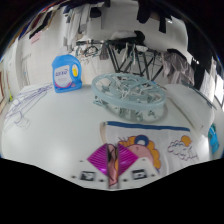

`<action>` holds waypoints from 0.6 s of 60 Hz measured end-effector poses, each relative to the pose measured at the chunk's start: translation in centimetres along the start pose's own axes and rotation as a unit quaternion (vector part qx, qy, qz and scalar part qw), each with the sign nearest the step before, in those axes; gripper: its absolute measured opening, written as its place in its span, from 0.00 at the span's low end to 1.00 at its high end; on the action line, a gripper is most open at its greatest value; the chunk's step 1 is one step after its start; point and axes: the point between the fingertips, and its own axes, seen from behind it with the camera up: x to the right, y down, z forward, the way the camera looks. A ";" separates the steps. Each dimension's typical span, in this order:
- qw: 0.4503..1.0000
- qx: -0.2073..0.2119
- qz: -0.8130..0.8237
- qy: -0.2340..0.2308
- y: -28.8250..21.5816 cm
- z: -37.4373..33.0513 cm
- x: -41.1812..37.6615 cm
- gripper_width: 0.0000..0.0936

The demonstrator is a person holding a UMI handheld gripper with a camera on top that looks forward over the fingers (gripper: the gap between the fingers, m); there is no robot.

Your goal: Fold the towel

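Observation:
A white towel [152, 143] with a cartoon print in orange and blue lies flat on the white table [60, 135], just ahead of the fingers and to their right. My gripper [112, 162] sits low at the towel's near left corner. The two magenta pads [98, 160] are pressed together with a thin fold of the towel's edge pinched between them. The rest of the towel spreads away to the right, its far edge outlined in blue.
A clear wire-like basket [128, 92] stands beyond the towel at the table's middle. A blue and white tub with a yellow label [66, 72] stands at the back left. A clear plastic item [28, 106] lies at the left. Chairs and desks [120, 45] stand behind the table.

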 end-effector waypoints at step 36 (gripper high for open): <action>0.996 0.046 0.081 -0.009 -7.6 -10.6 11.0 0.01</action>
